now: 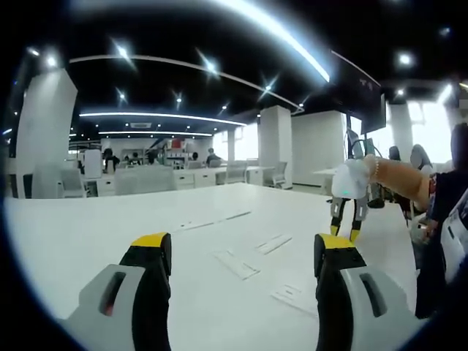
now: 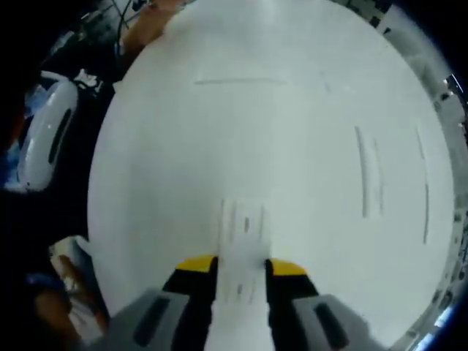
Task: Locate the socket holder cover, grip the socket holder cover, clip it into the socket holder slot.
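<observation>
Socket holder cover lies between right gripper jaws.

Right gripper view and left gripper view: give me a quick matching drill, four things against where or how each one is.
1. right gripper
2. left gripper
3. socket holder cover
4. white table

a. open, held above the table
b. between the right fingers
c. bears flat recessed slots
d. points down at the tabletop

Pairs: 1-d, 2-a, 3-b, 4-c
</observation>
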